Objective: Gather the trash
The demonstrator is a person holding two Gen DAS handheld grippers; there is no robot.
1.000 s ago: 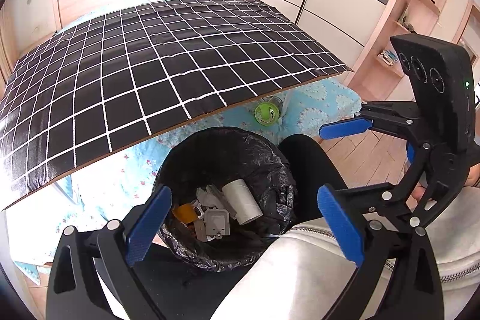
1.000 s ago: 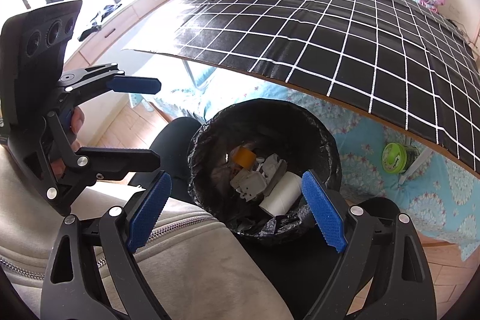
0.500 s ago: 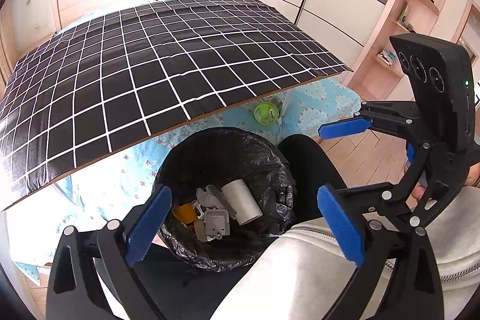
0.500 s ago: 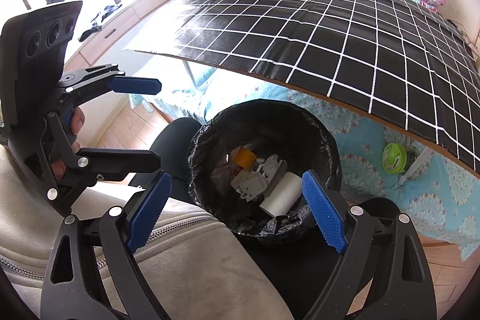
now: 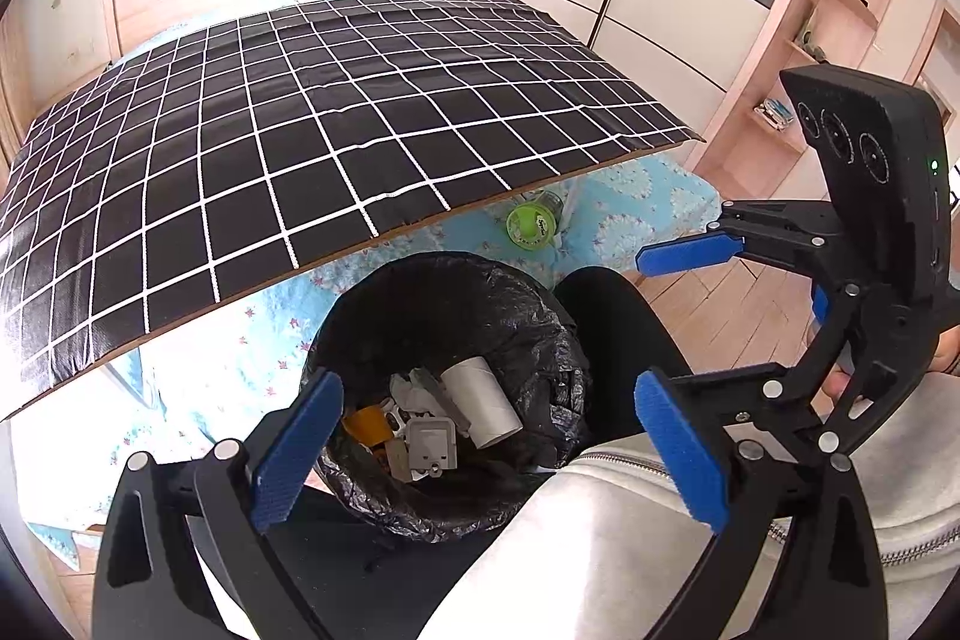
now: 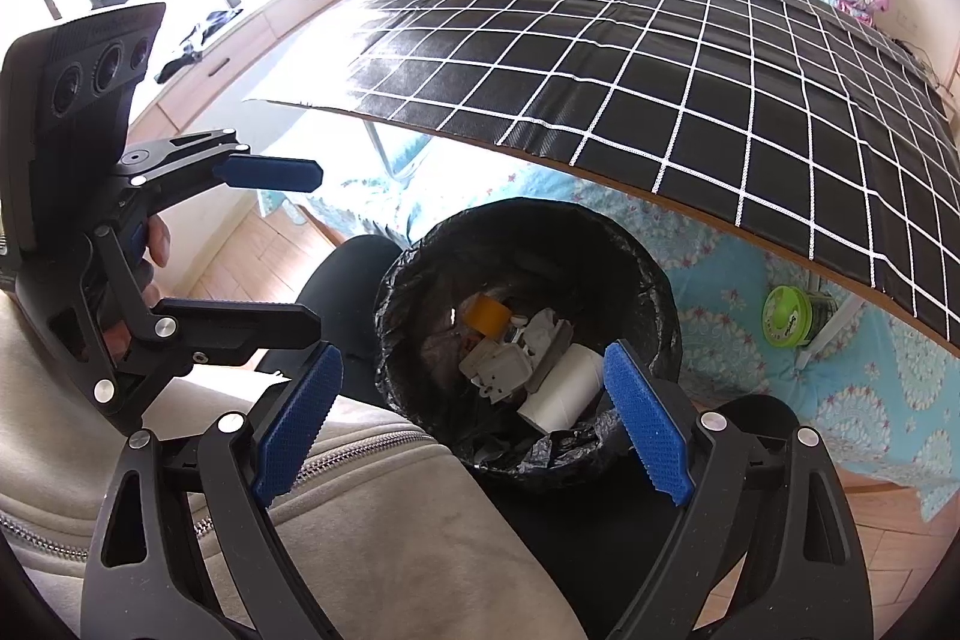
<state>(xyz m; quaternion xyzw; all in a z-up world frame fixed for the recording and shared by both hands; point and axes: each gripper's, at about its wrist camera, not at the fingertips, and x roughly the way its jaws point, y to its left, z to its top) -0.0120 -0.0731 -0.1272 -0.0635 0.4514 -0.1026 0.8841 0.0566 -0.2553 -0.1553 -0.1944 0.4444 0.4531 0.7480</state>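
Two tongs, both spread wide and empty: left tongs (image 5: 489,451) low in the left wrist view, right tongs (image 6: 474,424) low in the right wrist view, each hanging over the bin (image 5: 558,340) from the person's lap side. Bin sits low centre of both frames, lined with a black bag (image 6: 414,280), standing on the floor between the person's dark-clad knees. Trash already inside: white paper roll (image 5: 480,400), grey plastic piece (image 5: 431,445), orange bit (image 5: 367,424), some crumpled white scraps. Counter (image 5: 300,148) with the black grid cloth fills the upper half of each frame, and its top shows nothing on it. One loose item outside the bin: green round tub (image 5: 531,223), lying on the blue bed sheet (image 5: 630,214) under the counter's near edge, right of centre in the left view, far right in the right view. Judgement: the collecting step looks close to finished, with the tub the only candidate left, if it counts as trash at all. Next move would call for a reach beyond the bin, low enough to pass beneath the counter edge, then closing on the tub's rim. Room: the counter lip overhangs the far side of the bin, so headroom there is tight; a thin metal counter leg (image 6: 831,331) stands just beside the tub. Open floor shows at the right of the left view; the person's pale jacket crowds the lower frame.
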